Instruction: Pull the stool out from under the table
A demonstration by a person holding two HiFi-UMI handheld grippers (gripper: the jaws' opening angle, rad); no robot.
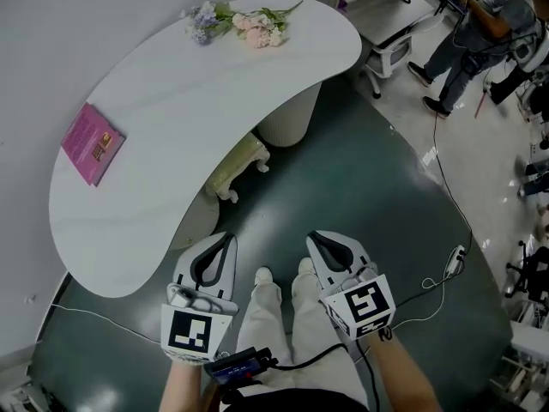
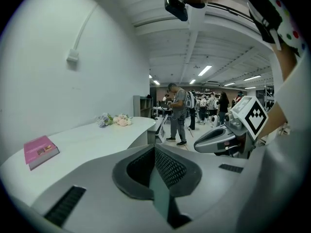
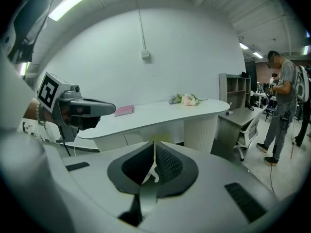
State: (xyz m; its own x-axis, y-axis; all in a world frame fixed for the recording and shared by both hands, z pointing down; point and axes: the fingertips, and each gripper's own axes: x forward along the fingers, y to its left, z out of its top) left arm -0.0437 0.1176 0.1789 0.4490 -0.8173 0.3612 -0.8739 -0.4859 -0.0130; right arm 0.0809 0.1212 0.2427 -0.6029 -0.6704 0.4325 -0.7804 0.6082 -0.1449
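Stool [image 1: 236, 163] mostly hidden under worktop [image 1: 171, 93], only one end visible; left gripper [image 1: 226, 239], right gripper [image 1: 315, 238] both closed, empty.

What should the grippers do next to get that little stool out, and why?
Probably move the left gripper forward and down toward the stool, opening its jaws on the way. The stool sits tucked partly under the table, and both the left gripper and the right gripper are shut, empty and well short of it.
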